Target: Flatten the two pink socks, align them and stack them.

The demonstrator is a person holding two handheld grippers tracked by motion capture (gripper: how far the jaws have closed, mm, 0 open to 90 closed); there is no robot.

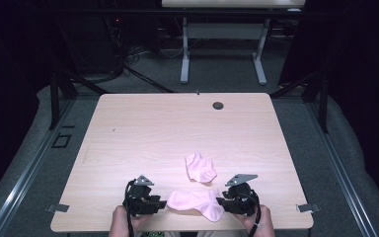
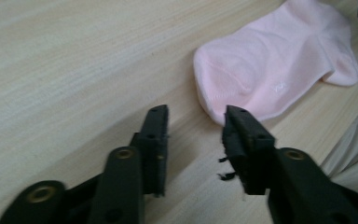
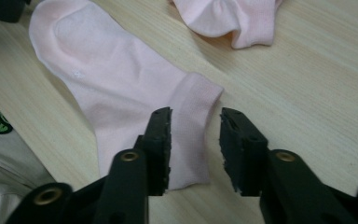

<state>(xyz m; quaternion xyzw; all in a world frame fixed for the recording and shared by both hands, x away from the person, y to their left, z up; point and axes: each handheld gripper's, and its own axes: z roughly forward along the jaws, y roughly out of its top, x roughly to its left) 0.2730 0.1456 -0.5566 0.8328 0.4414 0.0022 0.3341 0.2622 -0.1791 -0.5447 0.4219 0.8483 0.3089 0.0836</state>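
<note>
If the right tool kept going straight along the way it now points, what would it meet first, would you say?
Most likely the cuff of the near pink sock, which lies flat between the right tool's open jaws; depth is hard to judge.

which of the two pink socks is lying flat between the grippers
The near pink cotton sock, stretched flat at the table's front edge; the other pink sock lies crumpled farther back.

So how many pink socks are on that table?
2. One sock lies flat near the table's front edge, between the two grippers. The other sock sits crumpled just behind it, toward the middle. None seems hidden.
</note>
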